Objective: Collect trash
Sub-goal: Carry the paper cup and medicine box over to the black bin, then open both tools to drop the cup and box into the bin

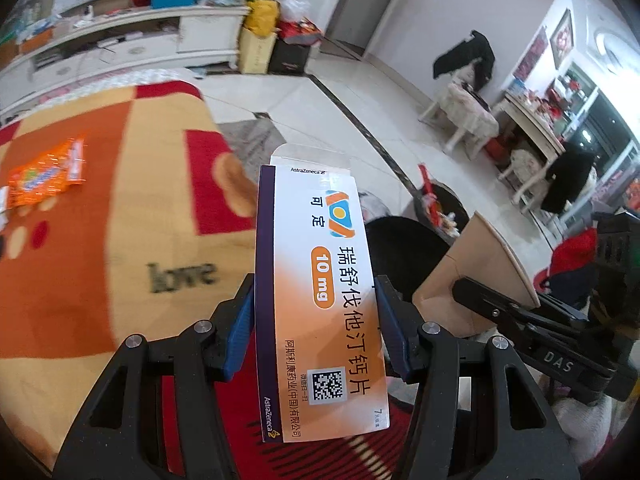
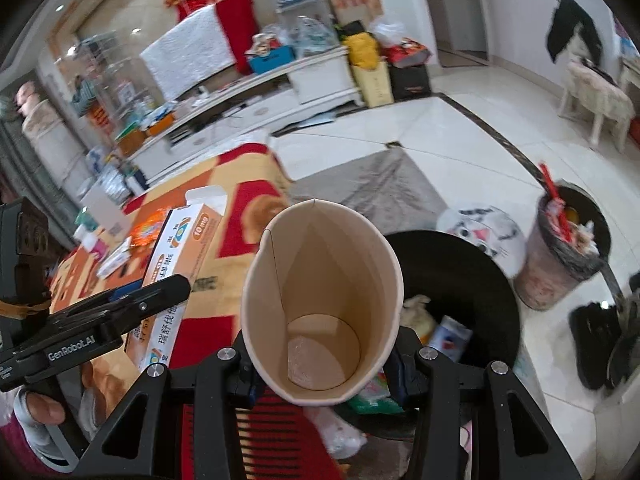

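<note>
1. The left tool [image 1: 316,320] is clenched on a medicine box [image 1: 320,300], blue pads pressing its two long sides; the box's top flap stands open.
2. The right tool [image 2: 324,360] grips a paper cup [image 2: 320,300], squeezed oval, mouth toward the camera, nothing inside.
3. A black bin [image 2: 472,280] sits just right of the cup and below it, with scraps in it.
4. Left of the black bin lies the tabletop [image 1: 100,240] under an orange-and-red cloth, an orange wrapper [image 1: 44,176] on it.
5. Right of the black bin stands a second bin [image 2: 560,264], full.
</note>
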A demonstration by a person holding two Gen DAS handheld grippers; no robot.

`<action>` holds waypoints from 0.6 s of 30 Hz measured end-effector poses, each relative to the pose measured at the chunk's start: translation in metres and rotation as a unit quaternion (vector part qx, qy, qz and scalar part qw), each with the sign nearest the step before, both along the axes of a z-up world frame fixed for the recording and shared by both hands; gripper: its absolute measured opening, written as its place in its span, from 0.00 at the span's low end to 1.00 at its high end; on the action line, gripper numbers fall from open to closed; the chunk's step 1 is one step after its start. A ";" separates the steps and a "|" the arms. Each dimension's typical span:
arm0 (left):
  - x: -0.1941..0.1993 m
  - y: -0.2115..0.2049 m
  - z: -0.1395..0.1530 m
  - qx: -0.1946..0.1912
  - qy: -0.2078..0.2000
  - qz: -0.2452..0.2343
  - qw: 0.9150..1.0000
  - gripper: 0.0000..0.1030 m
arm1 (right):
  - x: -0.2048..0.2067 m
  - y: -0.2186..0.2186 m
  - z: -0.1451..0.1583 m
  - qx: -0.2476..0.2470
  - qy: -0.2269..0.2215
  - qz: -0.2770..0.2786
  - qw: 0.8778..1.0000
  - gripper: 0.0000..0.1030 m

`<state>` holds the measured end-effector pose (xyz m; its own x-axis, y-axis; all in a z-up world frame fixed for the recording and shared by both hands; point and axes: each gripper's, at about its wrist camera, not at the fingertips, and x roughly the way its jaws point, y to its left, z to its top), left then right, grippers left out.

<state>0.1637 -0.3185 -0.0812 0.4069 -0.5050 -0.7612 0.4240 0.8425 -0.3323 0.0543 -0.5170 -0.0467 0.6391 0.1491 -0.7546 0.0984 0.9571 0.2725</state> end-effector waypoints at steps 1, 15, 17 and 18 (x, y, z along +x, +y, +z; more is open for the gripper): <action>-0.001 -0.006 -0.002 -0.002 0.004 -0.004 1.000 0.54 | -0.001 -0.006 -0.001 0.000 0.002 -0.005 1.000 0.43; 0.006 -0.059 -0.018 -0.038 0.029 -0.060 0.997 0.56 | -0.004 -0.054 -0.029 -0.002 0.034 -0.057 0.998 0.47; 0.008 -0.062 -0.019 -0.043 0.033 -0.069 0.996 0.57 | -0.004 -0.057 -0.031 -0.003 0.037 -0.063 0.997 0.60; 0.009 -0.063 -0.020 -0.045 0.036 -0.074 0.996 0.63 | -0.004 -0.059 -0.032 -0.004 0.037 -0.066 0.997 0.63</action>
